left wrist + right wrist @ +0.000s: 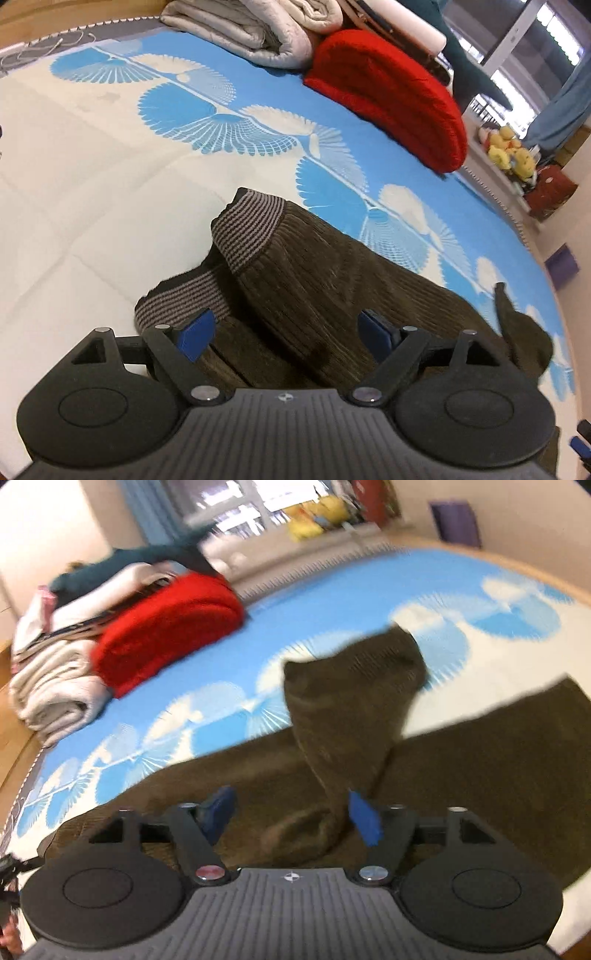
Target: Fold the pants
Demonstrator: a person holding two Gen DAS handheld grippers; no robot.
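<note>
Dark olive corduroy pants [314,280] lie on the bed, with a grey-striped ribbed cuff [251,225] folded up and a second striped cuff [177,299] beneath it. My left gripper [288,334] hovers over the cuff end, open, blue pads apart. In the right wrist view the pants [332,768] spread across the bed with one part [354,664] raised in a fold. My right gripper [291,814] is open just above the fabric. That view is motion-blurred.
The bed has a blue and white fan-pattern cover [110,166]. A red folded blanket [391,96] and folded grey-white quilts [258,29] sit at the far side. Yellow plush toys [509,151] stand on a ledge beyond the bed edge.
</note>
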